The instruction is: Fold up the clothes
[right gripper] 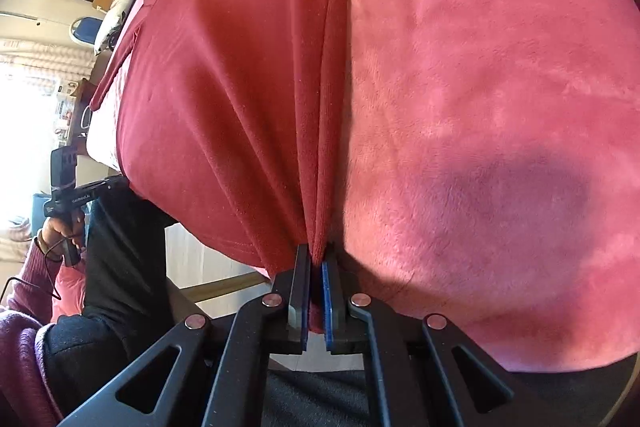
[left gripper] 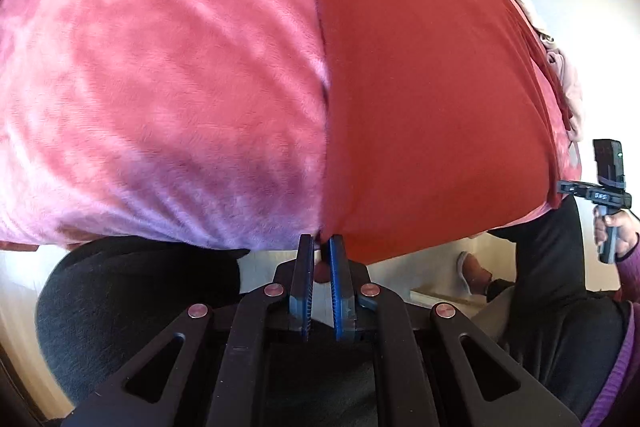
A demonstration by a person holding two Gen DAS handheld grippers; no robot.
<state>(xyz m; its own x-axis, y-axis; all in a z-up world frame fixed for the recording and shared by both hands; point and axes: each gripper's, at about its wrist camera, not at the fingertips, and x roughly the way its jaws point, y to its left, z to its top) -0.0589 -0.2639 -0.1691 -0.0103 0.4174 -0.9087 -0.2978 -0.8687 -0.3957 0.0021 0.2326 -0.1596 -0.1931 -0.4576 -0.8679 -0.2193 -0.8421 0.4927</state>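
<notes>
Your left gripper [left gripper: 321, 247] and right gripper [right gripper: 316, 259] each pinch the near hem of the red garment [left gripper: 420, 87] spread on the pink plush blanket [left gripper: 160, 67]; thin, limp, light knit, so hold corners.

Garment [left gripper: 432, 99] plain dark red; blanket [left gripper: 160, 87] mottled pink plush, lilac at near edge. Gripper pads [left gripper: 337, 291] blue, frames black. Trousers [left gripper: 132, 299] dark grey, sleeve [left gripper: 624, 379] purple ribbed.
</notes>
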